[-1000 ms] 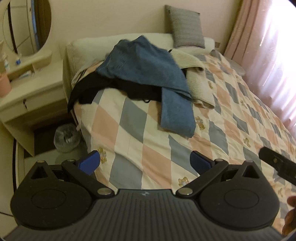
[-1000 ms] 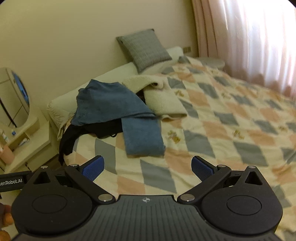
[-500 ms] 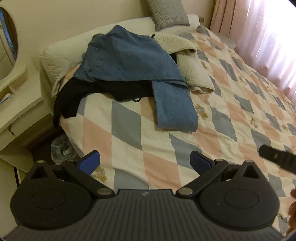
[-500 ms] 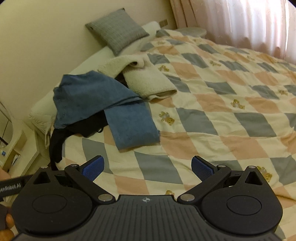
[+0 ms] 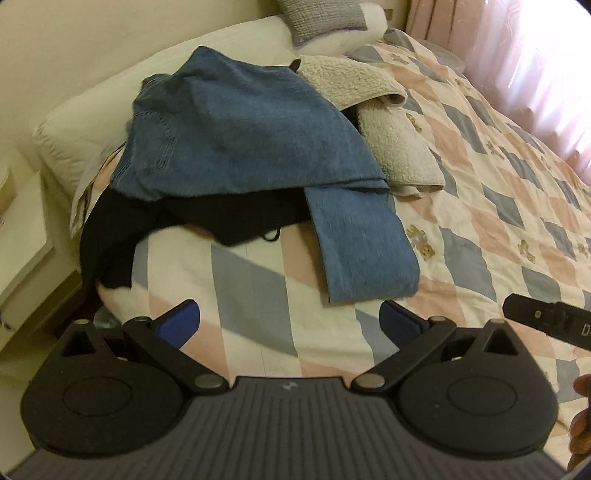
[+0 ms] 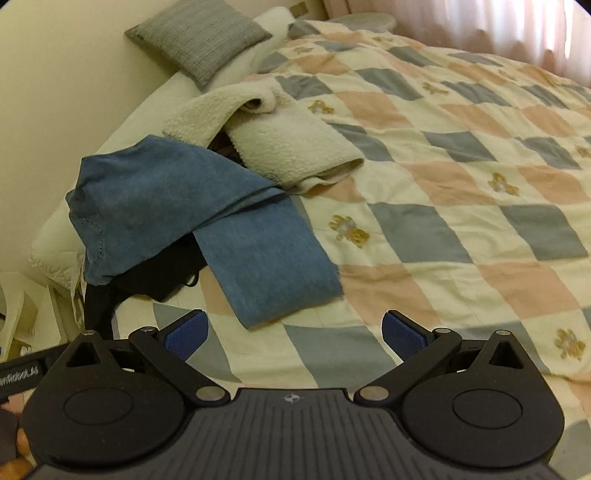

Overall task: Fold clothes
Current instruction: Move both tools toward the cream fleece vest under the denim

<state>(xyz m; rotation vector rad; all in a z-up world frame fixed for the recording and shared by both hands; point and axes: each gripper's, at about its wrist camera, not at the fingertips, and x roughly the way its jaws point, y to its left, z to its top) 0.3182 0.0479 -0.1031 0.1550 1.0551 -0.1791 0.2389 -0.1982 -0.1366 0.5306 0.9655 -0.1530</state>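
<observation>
A pile of clothes lies at the head of the bed. Blue jeans are on top, one leg stretched toward me. A black garment sits under them and hangs over the bed's side. A cream fleece lies to the right of the jeans. My left gripper is open and empty, just short of the jeans leg's hem. My right gripper is open and empty too, hovering near that same hem.
The bed carries a checked quilt with bear prints. A grey cushion leans on the wall. A cream nightstand stands left of the bed. Pink curtains hang to the right. The other gripper's body pokes in.
Both grippers have moved forward and down toward the clothes pile, which now fills more of each view. Both stayed open; nothing was picked up.
</observation>
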